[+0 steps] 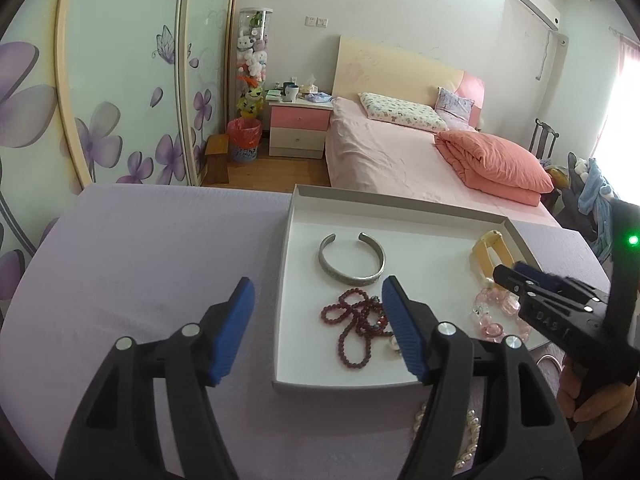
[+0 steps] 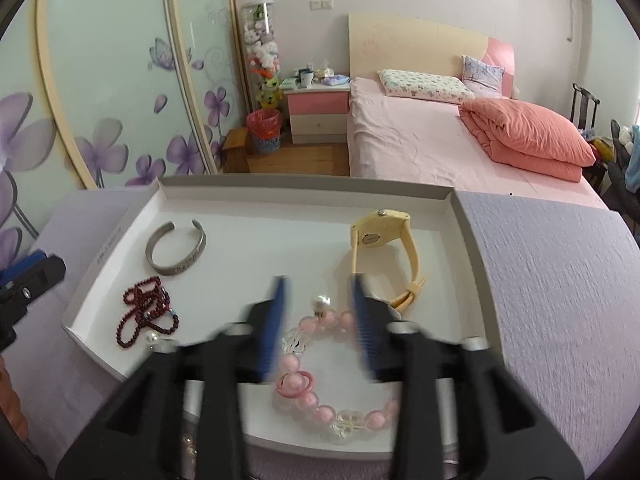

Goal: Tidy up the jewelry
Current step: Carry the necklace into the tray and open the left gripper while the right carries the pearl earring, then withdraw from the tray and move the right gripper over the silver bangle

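A white shallow box (image 1: 298, 216) (image 2: 460, 216) lies on the lilac table. In it lie a silver cuff bracelet (image 1: 352, 258) (image 2: 176, 246), a dark red bead string (image 1: 354, 326) (image 2: 146, 310), a pink and clear bead bracelet (image 1: 498, 314) (image 2: 320, 396) and a yellow watch (image 1: 486, 254) (image 2: 384, 234). A pearl strand (image 1: 470, 436) lies on the table in front of the box. My left gripper (image 1: 318, 294) is open and empty above the box's left edge. My right gripper (image 2: 318, 292) is open, blurred, above the pink bracelet; it also shows in the left wrist view (image 1: 508, 274).
The lilac cloth (image 1: 160, 248) covers the table. Behind it are a pink bed (image 1: 400, 156), a nightstand (image 1: 298, 128), a red bin (image 1: 244, 138) and a floral wardrobe (image 1: 100, 100).
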Available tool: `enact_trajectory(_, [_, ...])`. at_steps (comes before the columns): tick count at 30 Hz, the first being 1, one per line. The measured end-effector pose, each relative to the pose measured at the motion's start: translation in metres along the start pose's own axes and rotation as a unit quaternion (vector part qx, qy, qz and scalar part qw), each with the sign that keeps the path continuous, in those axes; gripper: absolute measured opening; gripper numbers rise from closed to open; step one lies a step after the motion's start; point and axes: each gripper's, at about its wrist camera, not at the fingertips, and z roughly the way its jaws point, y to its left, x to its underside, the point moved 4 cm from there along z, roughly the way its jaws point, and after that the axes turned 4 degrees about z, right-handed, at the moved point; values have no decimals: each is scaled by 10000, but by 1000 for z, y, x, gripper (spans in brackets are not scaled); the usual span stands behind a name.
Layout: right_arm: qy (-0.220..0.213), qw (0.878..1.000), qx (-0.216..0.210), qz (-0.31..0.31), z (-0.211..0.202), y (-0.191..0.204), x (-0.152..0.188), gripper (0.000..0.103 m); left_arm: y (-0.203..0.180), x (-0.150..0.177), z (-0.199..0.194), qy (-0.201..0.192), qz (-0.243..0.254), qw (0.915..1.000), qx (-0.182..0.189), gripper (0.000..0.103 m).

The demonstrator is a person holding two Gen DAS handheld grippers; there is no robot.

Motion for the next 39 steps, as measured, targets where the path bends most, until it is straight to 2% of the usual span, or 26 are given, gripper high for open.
enact_trajectory(12, [-277,9995,18,138,-44,-21,1,48,-2,10,-21,-14,16,10000,33,68])
enact_trajectory(16, [-334,9993,52,131,-63,-29,8,48,-7,18,-35,-44,53,10000,57,73])
enact_trajectory(20, [-367,9991,163,143,-81,-41,24,56,-12,33,-50,-19,71,9998,171,74])
enact_trajectory(31, [83,9989,420,213,-89,-69,87,69,-33,87,-76,184,198,9987,425,81])
enact_trajectory(39, [438,9977,445,270,-81,-74,112,82,-49,116,-79,340,394,9973,514,82])
